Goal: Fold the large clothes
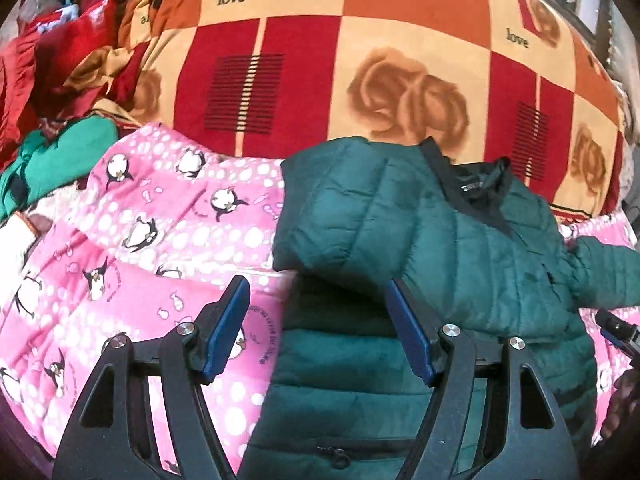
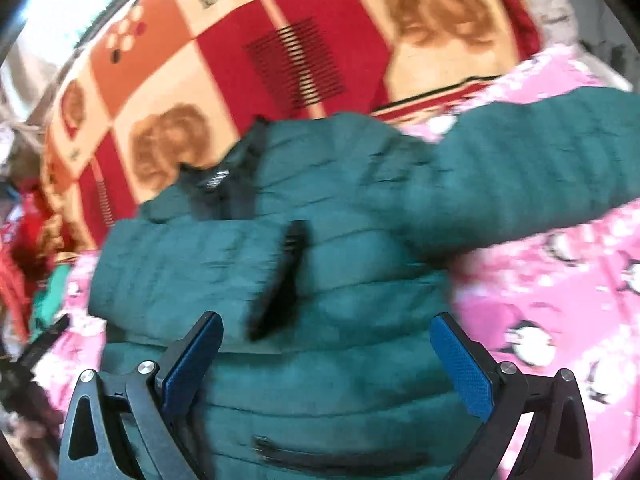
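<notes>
A dark green quilted puffer jacket (image 1: pixel 440 248) lies on a pink penguin-print blanket (image 1: pixel 140 240). Its left sleeve is folded across the chest; the black cuff (image 2: pixel 286 280) shows in the right wrist view. The other sleeve (image 2: pixel 520 184) stretches out to the right over the blanket (image 2: pixel 560 300). My left gripper (image 1: pixel 316 292) is open and empty, just above the jacket's left edge. My right gripper (image 2: pixel 326 324) is open and empty over the jacket's lower body (image 2: pixel 320 380). The right wrist view is blurred.
A red, orange and cream patchwork blanket (image 1: pixel 340 60) with roses and "love" print covers the bed behind the jacket. A pile of red and green clothes (image 1: pixel 52 92) lies at the far left. The right gripper's tip (image 1: pixel 616 332) shows at the left view's right edge.
</notes>
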Tool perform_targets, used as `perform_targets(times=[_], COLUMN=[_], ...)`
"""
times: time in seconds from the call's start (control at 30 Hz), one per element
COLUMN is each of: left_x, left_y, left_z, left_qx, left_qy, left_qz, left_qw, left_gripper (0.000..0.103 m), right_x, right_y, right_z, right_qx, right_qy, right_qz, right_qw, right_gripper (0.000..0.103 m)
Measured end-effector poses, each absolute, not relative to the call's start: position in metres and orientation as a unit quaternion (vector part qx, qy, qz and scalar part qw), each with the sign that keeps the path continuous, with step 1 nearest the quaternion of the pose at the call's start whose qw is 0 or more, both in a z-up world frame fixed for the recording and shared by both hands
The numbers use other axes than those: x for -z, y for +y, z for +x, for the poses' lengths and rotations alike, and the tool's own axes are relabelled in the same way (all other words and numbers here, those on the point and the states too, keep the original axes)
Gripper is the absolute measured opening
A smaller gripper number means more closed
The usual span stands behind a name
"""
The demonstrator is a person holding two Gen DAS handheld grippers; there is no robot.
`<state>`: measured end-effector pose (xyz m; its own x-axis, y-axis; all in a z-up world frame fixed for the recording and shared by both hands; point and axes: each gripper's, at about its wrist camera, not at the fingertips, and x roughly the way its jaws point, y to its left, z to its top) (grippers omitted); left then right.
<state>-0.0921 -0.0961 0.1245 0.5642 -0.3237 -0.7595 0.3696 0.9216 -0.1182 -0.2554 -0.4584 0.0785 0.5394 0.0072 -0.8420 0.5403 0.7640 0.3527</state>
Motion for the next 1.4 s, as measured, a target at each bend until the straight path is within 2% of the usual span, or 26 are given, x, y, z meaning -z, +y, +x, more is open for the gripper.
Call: perform_targets(times=[0.13, 0.17, 0.27, 0.3, 0.33, 0.4, 0.5, 0.6, 0.7, 0.8, 0.9, 0.93, 0.97, 1.0, 1.07, 1.23, 1.4], left_x=[-0.119, -0.118, -0.115, -0.115, -0.115, -0.114, -0.114, -0.111, -0.106, -0.101, -0.099, -0.100, -0.101, -0.104, -0.108, -0.110, -0.090], left_y=[-0.094, -0.094, -0.093, -0.093, -0.092, -0.090, -0.087, -0.083, -0.087, -0.096, -0.108, -0.113, -0.116, -0.120, -0.129, -0.157, -0.188], left_z=[-0.089, -0.089, -0.087, -0.086, -0.086, -0.084, -0.079, -0.072, -0.066, -0.064, -0.062, -0.062, -0.062, -0.062, -0.060, -0.046, -0.033], left_qx=[0.188, 0.187, 0.181, 0.179, 0.178, 0.174, 0.166, 0.158, 0.157, 0.157, 0.161, 0.163, 0.165, 0.168, 0.171, 0.172, 0.163], left_qy=[0.431, 0.433, 0.440, 0.441, 0.441, 0.440, 0.439, 0.440, 0.445, 0.448, 0.452, 0.451, 0.449, 0.446, 0.439, 0.430, 0.440], left_qz=[0.016, 0.014, 0.010, 0.009, 0.010, 0.012, 0.010, 0.001, -0.002, 0.004, 0.011, 0.013, 0.014, 0.017, 0.023, 0.029, 0.049], left_qw=[0.882, 0.882, 0.880, 0.880, 0.880, 0.881, 0.883, 0.884, 0.882, 0.880, 0.877, 0.877, 0.878, 0.879, 0.882, 0.886, 0.882], left_gripper=[0.071, 0.071, 0.071, 0.071, 0.071, 0.071, 0.071, 0.071, 0.071, 0.071, 0.071, 0.071, 0.071, 0.071, 0.071, 0.071, 0.071], right_x=[-0.050, -0.040, -0.018, -0.019, -0.019, -0.022, -0.043, -0.068, -0.071, -0.053, -0.018, -0.014, -0.014, -0.017, -0.030, -0.064, -0.056], right_y=[-0.445, -0.442, -0.431, -0.427, -0.425, -0.423, -0.420, -0.433, -0.451, -0.470, -0.489, -0.493, -0.498, -0.503, -0.512, -0.507, -0.475], right_z=[-0.224, -0.216, -0.192, -0.187, -0.184, -0.178, -0.175, -0.173, -0.163, -0.152, -0.140, -0.141, -0.143, -0.149, -0.162, -0.178, -0.144], right_qx=[0.143, 0.136, 0.122, 0.117, 0.105, 0.095, 0.102, 0.144, 0.187, 0.226, 0.209, 0.204, 0.200, 0.199, 0.204, 0.163, 0.093], right_qy=[0.475, 0.484, 0.496, 0.482, 0.475, 0.479, 0.467, 0.438, 0.435, 0.450, 0.488, 0.492, 0.491, 0.485, 0.464, 0.428, 0.454], right_qz=[0.318, 0.323, 0.322, 0.314, 0.315, 0.303, 0.239, 0.170, 0.129, 0.098, 0.139, 0.151, 0.164, 0.182, 0.205, 0.227, 0.208], right_qw=[0.808, 0.802, 0.797, 0.809, 0.815, 0.818, 0.846, 0.871, 0.872, 0.859, 0.836, 0.832, 0.832, 0.832, 0.837, 0.860, 0.862], right_gripper=[0.103, 0.098, 0.070, 0.048, 0.037, 0.022, 0.014, 0.014, 0.014, 0.014, 0.014, 0.016, 0.025, 0.040, 0.048, 0.048, 0.048])
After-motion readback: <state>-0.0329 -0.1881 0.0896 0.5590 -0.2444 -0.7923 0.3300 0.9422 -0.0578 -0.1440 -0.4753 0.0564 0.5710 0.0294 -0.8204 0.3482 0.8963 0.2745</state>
